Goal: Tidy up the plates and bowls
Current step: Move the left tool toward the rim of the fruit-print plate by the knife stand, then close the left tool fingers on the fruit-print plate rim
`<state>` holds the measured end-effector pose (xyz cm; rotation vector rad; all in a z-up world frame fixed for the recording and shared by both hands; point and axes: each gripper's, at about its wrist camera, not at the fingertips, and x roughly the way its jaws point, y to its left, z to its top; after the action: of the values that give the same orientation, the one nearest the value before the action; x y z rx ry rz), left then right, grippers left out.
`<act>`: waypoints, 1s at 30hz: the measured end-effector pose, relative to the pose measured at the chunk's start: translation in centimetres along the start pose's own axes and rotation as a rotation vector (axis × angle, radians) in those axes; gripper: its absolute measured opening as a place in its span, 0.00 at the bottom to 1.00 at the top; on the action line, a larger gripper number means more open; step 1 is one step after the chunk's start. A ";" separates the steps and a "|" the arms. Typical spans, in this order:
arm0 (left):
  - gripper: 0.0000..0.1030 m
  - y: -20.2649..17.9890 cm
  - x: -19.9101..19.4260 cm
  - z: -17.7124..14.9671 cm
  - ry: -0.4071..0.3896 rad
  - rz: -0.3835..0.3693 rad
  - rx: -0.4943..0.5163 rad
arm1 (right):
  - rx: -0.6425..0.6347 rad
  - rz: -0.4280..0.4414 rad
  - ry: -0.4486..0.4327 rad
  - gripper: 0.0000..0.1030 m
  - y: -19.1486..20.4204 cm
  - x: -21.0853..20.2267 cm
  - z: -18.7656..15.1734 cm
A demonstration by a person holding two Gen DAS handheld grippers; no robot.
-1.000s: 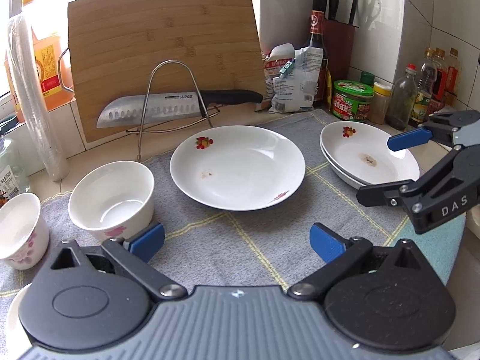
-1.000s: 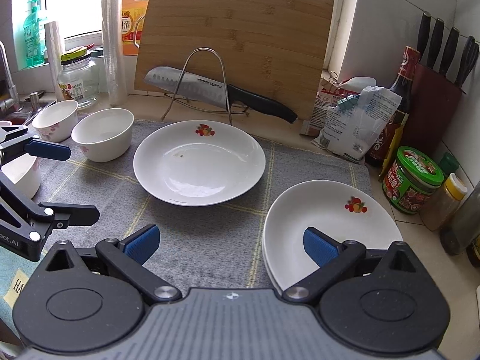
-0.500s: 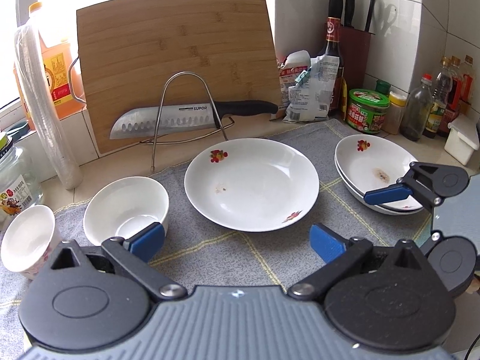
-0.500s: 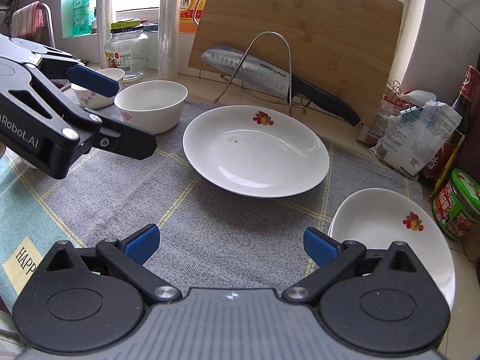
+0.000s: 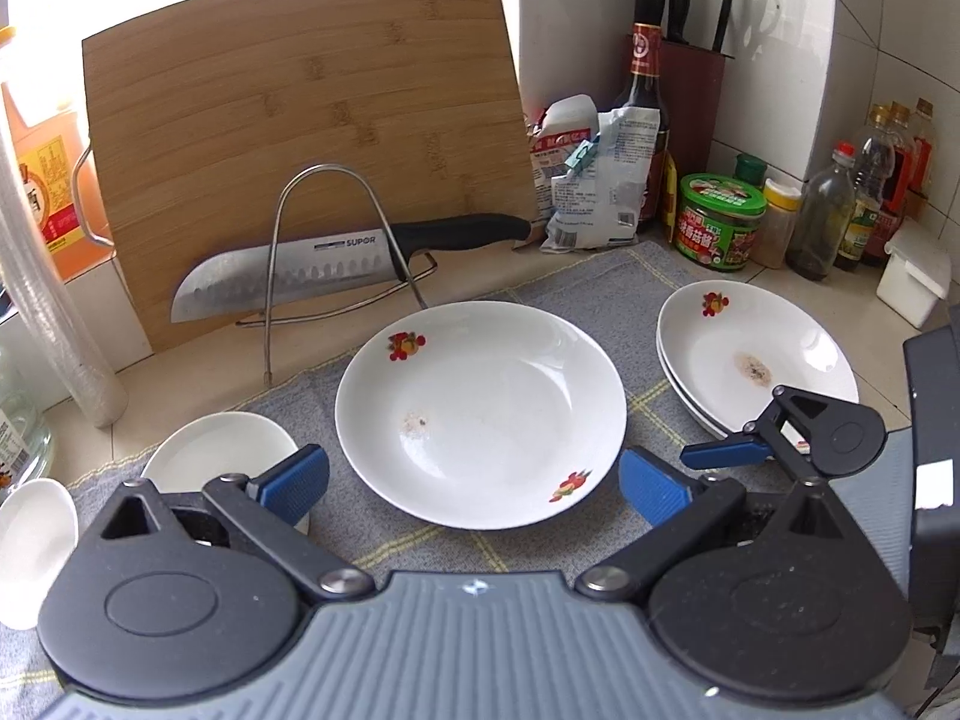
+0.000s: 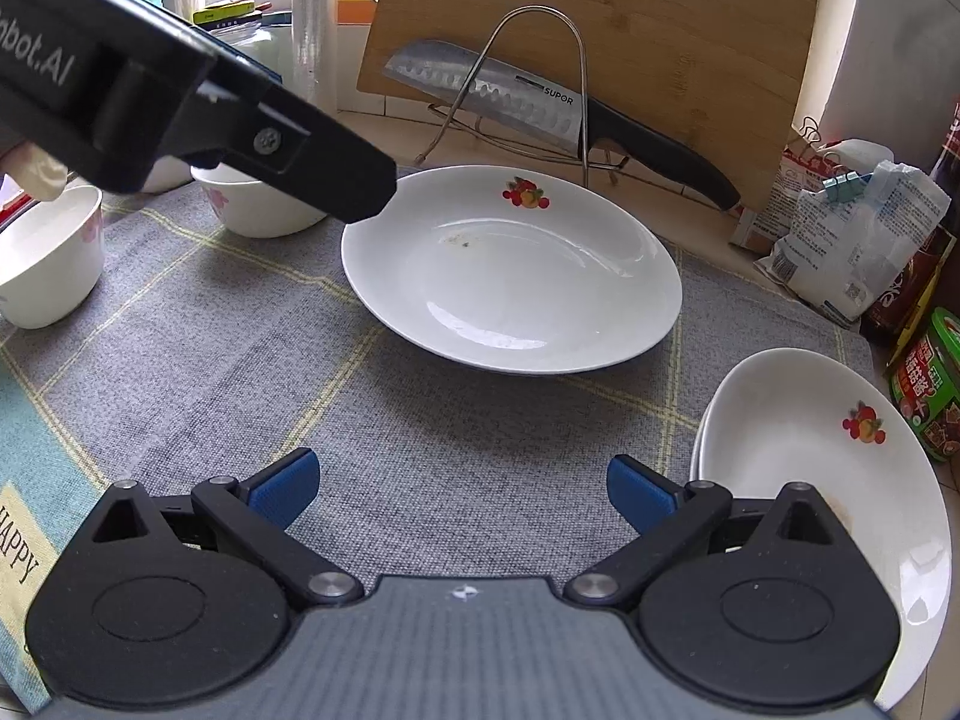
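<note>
A white flowered plate (image 5: 480, 414) lies mid-mat, right in front of my left gripper (image 5: 474, 480), which is open and empty. Two stacked plates (image 5: 756, 360) sit to the right, and a fingertip (image 5: 723, 455) of the right gripper hangs by their near rim. A white bowl (image 5: 210, 450) stands behind my left finger, with a second bowl (image 5: 30, 540) at the far left. In the right wrist view my right gripper (image 6: 462, 486) is open over bare mat, short of the plate (image 6: 510, 276). The stack (image 6: 810, 480) lies to its right.
A grey checked mat (image 6: 240, 348) covers the counter. Behind it stand a bamboo cutting board (image 5: 300, 138), a knife (image 5: 336, 264) on a wire rack, a snack bag (image 5: 600, 180), a green-lidded jar (image 5: 720, 222), bottles and a knife block (image 5: 690, 96). The left gripper's finger (image 6: 336, 174) overhangs two bowls.
The left gripper has swung right and now faces the middle plate. The right gripper has drawn back and left, off the stacked plates. Both have stayed open.
</note>
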<state>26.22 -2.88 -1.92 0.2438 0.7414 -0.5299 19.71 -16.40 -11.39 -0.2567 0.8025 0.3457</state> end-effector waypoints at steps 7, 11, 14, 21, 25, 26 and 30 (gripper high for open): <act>0.99 1.2 1.8 1.4 0.029 -0.048 0.006 | 0.050 -0.003 0.021 1.00 0.0 1.8 0.4; 0.99 1.4 2.5 1.8 0.035 -0.048 0.043 | 0.085 0.016 0.015 1.00 -0.2 2.4 0.6; 0.99 1.9 3.3 2.1 0.051 -0.051 0.061 | 0.089 0.011 0.012 1.00 -0.2 2.8 1.0; 0.99 3.4 5.1 3.8 0.081 -0.083 0.055 | 0.097 0.008 0.034 1.00 -0.4 3.6 2.1; 0.99 4.5 6.3 5.0 0.090 -0.090 0.062 | 0.085 -0.002 0.070 1.00 -0.4 3.7 2.8; 0.99 4.6 6.6 5.1 0.097 -0.085 0.065 | 0.079 -0.013 0.074 1.00 -0.4 3.7 2.9; 0.99 5.2 8.0 5.3 0.130 -0.075 0.089 | 0.070 -0.012 0.092 1.00 -0.9 3.9 3.3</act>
<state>36.99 -3.58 -3.57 0.3369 0.8565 -0.6230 24.70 -15.23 -12.00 -0.2129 0.9013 0.2952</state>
